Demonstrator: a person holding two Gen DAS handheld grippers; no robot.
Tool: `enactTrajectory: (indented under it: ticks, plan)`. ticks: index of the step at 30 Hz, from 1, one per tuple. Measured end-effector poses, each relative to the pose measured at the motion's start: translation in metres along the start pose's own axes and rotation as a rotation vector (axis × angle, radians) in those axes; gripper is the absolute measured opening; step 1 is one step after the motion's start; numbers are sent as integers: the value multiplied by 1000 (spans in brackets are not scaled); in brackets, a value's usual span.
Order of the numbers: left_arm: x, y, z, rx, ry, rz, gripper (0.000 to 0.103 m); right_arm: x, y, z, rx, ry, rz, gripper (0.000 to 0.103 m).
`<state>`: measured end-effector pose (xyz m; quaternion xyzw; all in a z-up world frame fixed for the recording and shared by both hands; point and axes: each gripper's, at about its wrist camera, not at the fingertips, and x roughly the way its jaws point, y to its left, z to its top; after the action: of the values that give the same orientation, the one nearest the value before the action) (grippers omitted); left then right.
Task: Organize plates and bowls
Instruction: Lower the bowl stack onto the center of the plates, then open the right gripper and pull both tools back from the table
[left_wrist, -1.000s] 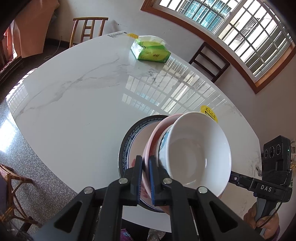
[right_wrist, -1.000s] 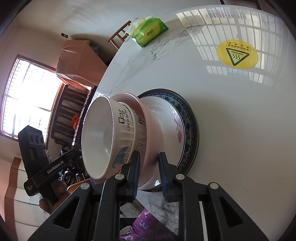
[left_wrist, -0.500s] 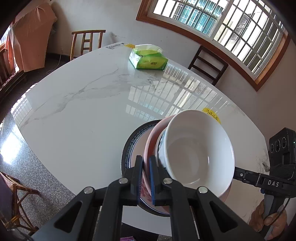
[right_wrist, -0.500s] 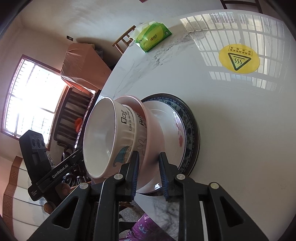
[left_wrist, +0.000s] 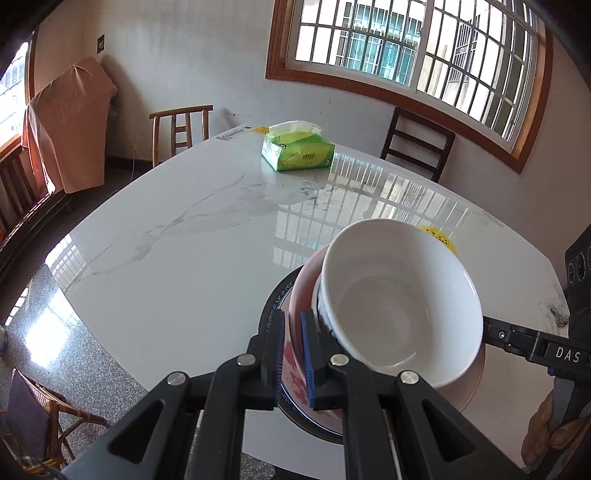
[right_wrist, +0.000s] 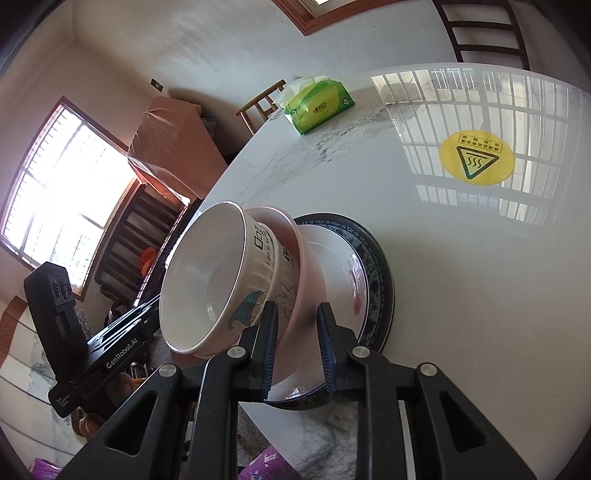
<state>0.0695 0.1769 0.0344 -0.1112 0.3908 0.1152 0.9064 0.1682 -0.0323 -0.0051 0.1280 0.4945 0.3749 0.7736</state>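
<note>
Lower centre of both wrist views: white bowl (left_wrist: 402, 306) nested in pink bowl (right_wrist: 295, 258), tilted over a white plate (right_wrist: 340, 273) on a blue-rimmed plate (right_wrist: 376, 266) near the desk (left_wrist: 177, 258) edge. Left tool (left_wrist: 291, 354) clamped on the pink bowl's rim. Right tool (right_wrist: 295, 347) likewise gripping its opposite rim. Green tissue pack (left_wrist: 297, 151) well apart, upper centre.

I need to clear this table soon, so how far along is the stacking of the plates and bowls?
Done: the white printed bowl is nested in the pink bowl, over the white floral plate and dark blue-rimmed plate. In hand: left gripper and right gripper pinch the pink bowl's rim on opposite sides, bowls tilted. Left: level them and release.
</note>
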Motion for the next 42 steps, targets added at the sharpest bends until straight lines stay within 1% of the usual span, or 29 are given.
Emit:
enactTrajectory:
  ticks: [4,6,8,9,11,12,15,17,19,20,21,22,24,26,27,29,30,35,38,40,42]
  plan:
    - [-4,-1,-7,18,-44,31,16,-3,3,-3,-40,-66,-50,27]
    - [-4,-1,-9,27,-63,43,18,-6,5,-6,-56,-106,-59,38]
    - [-6,-2,-12,38,-86,64,26,-9,6,-10,-64,-146,-67,44]
    - [-6,-2,-13,42,-97,73,28,-10,6,-13,-65,-160,-66,46]
    - [-8,-1,-16,49,-121,90,36,-11,3,-16,-52,-175,-57,50]
    - [-9,-1,-18,53,-132,99,37,-12,2,-19,-45,-190,-52,52]
    - [-13,0,-26,67,-166,118,41,-18,5,-29,-62,-242,-61,55]
    - [-20,-1,-32,79,-206,127,49,-23,11,-38,-80,-288,-68,56]
    - [-28,0,-40,85,-251,132,52,-30,21,-50,-110,-342,-76,58]
    - [-32,-1,-45,91,-268,129,52,-34,26,-56,-134,-377,-92,61]
    - [-34,-1,-49,98,-282,126,52,-39,33,-63,-160,-423,-113,69]
    - [-37,-2,-54,103,-296,121,53,-44,38,-71,-183,-473,-134,73]
    - [-43,-3,-63,106,-316,110,56,-53,50,-87,-223,-574,-160,92]
    - [-48,-3,-72,100,-329,94,57,-59,57,-101,-246,-648,-184,103]
    - [-49,-4,-76,100,-338,94,57,-60,60,-107,-251,-670,-187,103]
    - [-51,-7,-87,115,-345,104,57,-58,61,-117,-251,-677,-195,103]
    - [-50,-7,-93,114,-344,95,57,-57,59,-121,-246,-681,-196,103]
    - [-43,0,-117,63,-319,55,57,-56,47,-143,-204,-701,-211,103]
    - [-39,6,-126,34,-318,28,57,-53,49,-156,-220,-702,-242,103]
    - [-41,8,-131,33,-340,29,57,-50,51,-164,-240,-697,-261,103]
    - [-43,7,-137,50,-368,48,57,-49,52,-170,-245,-701,-266,103]
